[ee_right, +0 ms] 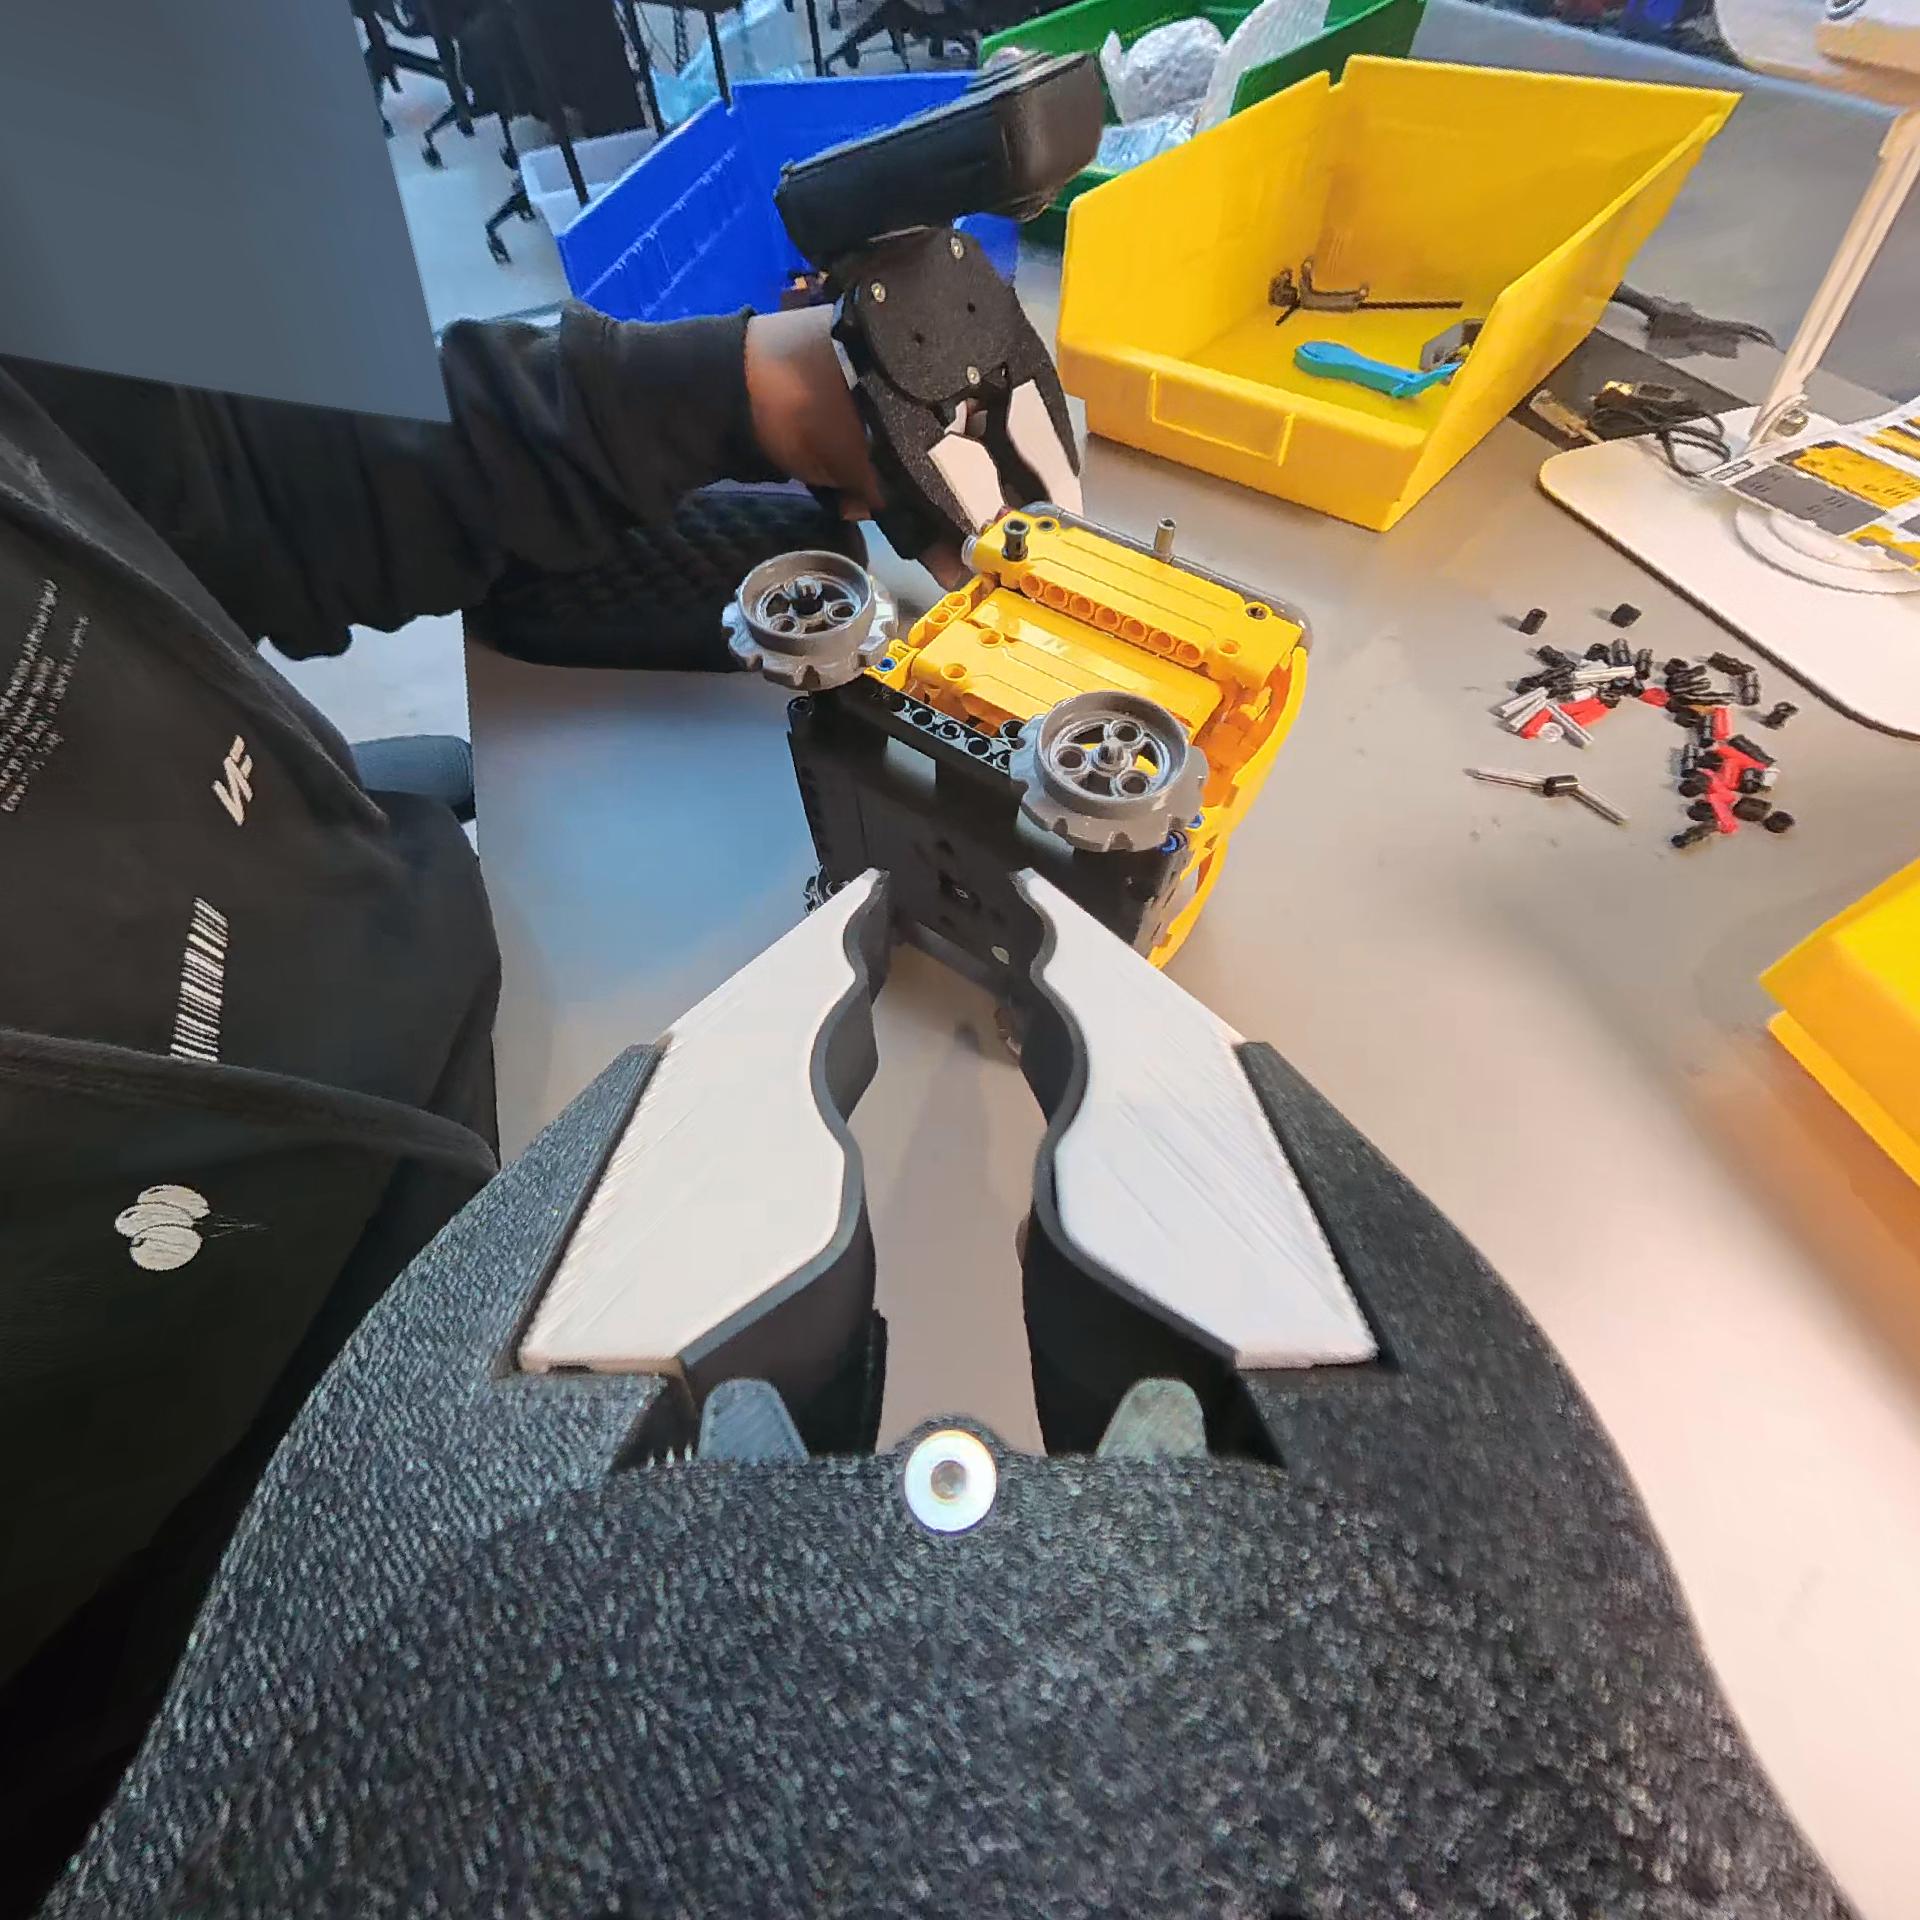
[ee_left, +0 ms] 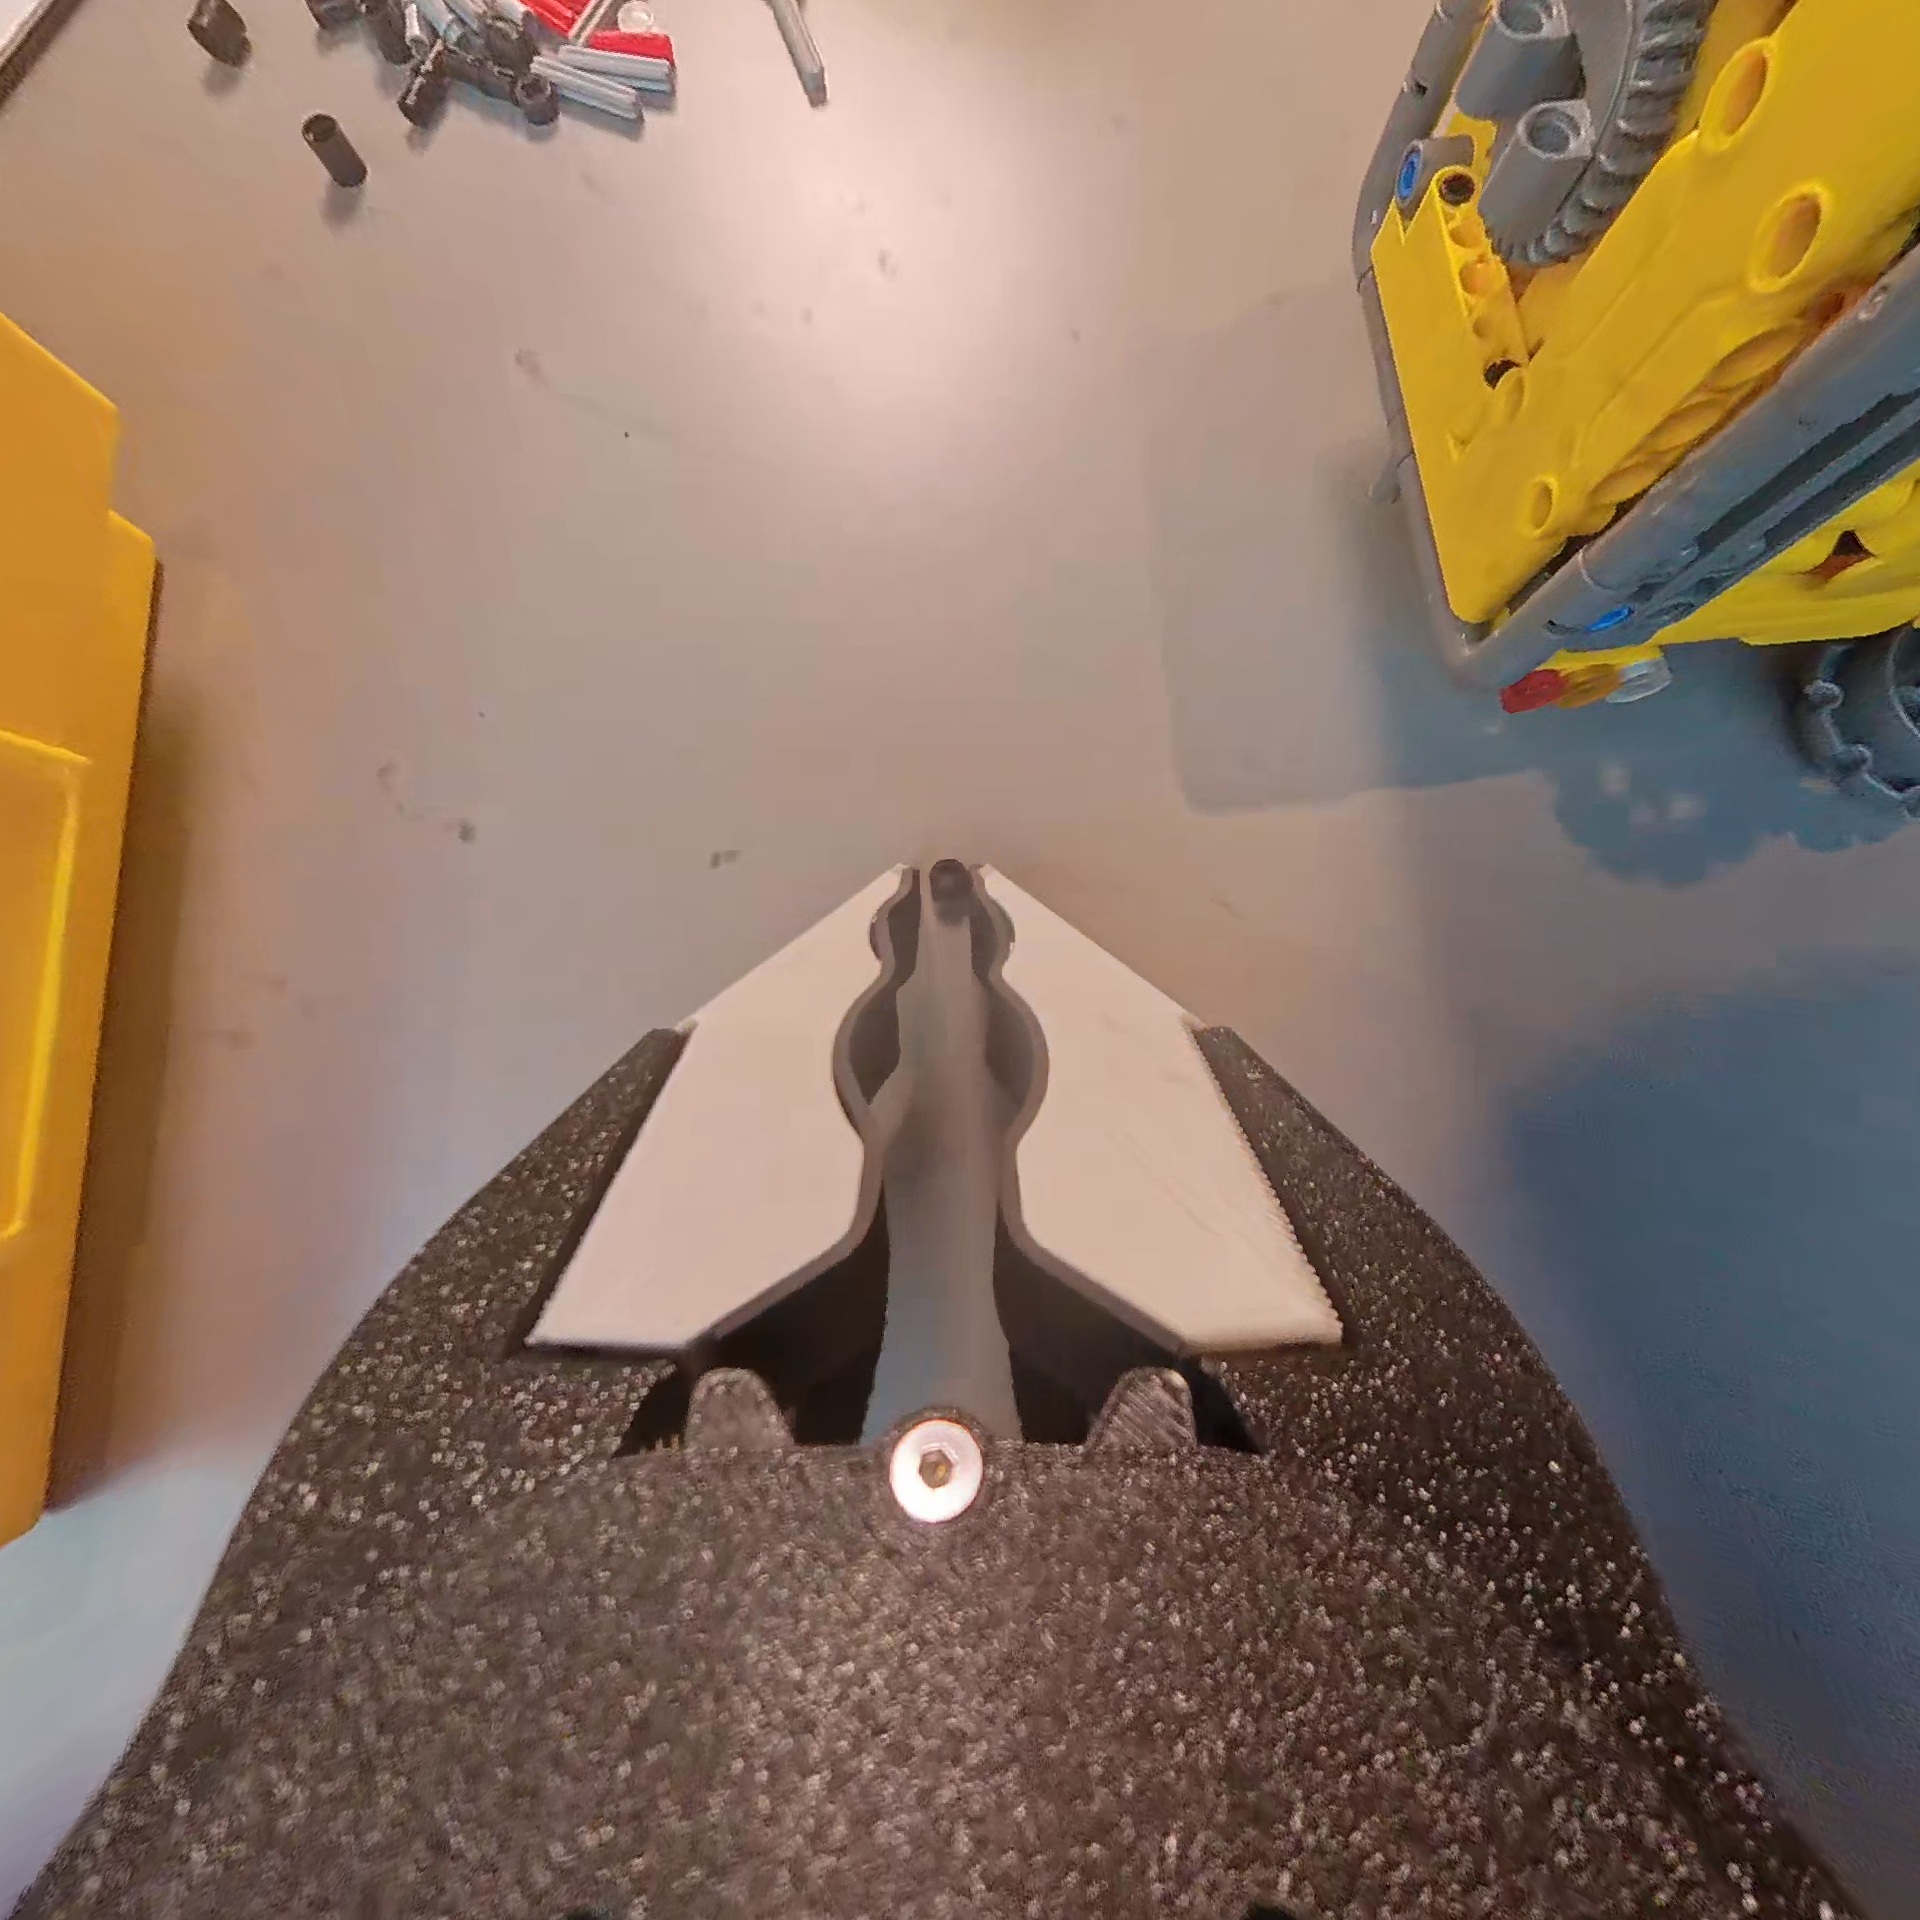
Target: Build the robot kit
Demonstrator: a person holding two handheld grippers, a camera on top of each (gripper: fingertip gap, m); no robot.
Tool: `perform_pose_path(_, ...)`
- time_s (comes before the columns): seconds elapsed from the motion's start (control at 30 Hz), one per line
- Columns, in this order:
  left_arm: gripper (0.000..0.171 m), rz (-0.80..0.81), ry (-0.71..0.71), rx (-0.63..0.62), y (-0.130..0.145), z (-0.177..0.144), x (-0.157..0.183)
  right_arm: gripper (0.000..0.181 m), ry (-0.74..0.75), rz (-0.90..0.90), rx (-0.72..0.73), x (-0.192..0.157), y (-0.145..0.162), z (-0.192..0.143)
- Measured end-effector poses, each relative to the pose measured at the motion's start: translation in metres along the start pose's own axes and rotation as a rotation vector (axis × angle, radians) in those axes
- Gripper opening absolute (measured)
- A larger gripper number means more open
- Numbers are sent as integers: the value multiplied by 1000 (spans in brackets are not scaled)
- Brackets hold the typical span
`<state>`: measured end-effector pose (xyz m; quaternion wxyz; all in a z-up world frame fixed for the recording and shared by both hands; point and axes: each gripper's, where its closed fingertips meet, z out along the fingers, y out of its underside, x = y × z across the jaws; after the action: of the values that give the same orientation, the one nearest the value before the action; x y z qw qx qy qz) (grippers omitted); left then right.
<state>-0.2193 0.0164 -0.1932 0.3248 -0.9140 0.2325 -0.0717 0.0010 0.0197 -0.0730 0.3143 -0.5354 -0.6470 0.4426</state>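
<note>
We see our left gripper [ee_left: 948,883] pointing down at the grey counter [ee_left: 727,520], its two fingers drawn together on a small black pin [ee_left: 948,881] pinched right at the tips. From the right wrist view this same gripper [ee_right: 961,561] hangs just beside the far corner of the toy vehicle [ee_right: 1101,644], held by a hand [ee_right: 805,405] in a dark sleeve.

Our right gripper [ee_right: 951,883] has its fingers apart to either side of the black frame [ee_right: 935,831] at the near end of the toy vehicle; they appear to close on it, though we cannot tell for sure that both pads touch. The vehicle is a yellow brick-built model lying on the counter with its underside and two grey wheels [ee_right: 1110,764] turned toward the camera.

To the right of the model lies a scatter of small parts [ee_right: 1652,717], black, red and grey, well apart from both grippers. Beyond the model stands a yellow bin [ee_right: 1195,405] with a few odd bits inside, and behind it a blue bin [ee_right: 665,229] and a green bin [ee_right: 1309,52]. Another yellow bin [ee_right: 1849,1039] shows at the right edge. In the left wrist view the model [ee_left: 1662,343] sits at the upper right, the parts [ee_left: 499,52] at the top left.
</note>
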Motion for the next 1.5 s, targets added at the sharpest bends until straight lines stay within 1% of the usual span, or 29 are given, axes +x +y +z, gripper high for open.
perform_pose_path(0.13, 4, 57, -10, 13, -2, -3, 5, 22, 10, -8, 46, 0, -8, -1)
perform_pose_path(0.2, 4, 70, -3, 73, -16, -14, 11, 22, 17, -23, 66, 0, -13, -3)
perform_pose_path(0.3, 4, 113, 7, 199, -56, -47, 23, 22, 33, -41, 94, 1, -18, -6)
perform_pose_path(0.37, 4, 167, 62, 287, -92, -71, 43, 22, 48, -45, 122, 3, -22, -8)
perform_pose_path(0.43, 4, 239, 144, 341, -126, -88, 71, 22, 65, -46, 131, 6, -24, -9)
perform_pose_path(0.47, 4, 281, 192, 347, -140, -91, 88, 22, 72, -49, 134, 7, -24, -9)
perform_pose_path(0.53, 4, 363, 275, 330, -161, -88, 118, 22, 78, -56, 145, 5, -25, -9)
perform_pose_path(0.63, 4, 464, 332, 269, -177, -66, 145, 22, 84, -55, 156, 3, -24, -11)
perform_pose_path(0.77, 4, 492, 396, 188, -181, -38, 158, 22, 96, -37, 167, 2, -18, -17)
perform_pose_path(0.9, 3, 509, 420, 138, -177, -28, 161, 22, 106, -5, 176, 5, -9, -23)
perform_pose_path(1.13, 4, 524, 426, 91, -173, -29, 158, 23, 86, 26, 198, 9, -6, -23)
perform_pose_path(1.5, 4, 552, 495, 39, -172, -30, 164, 23, 69, 34, 212, 12, -6, -19)
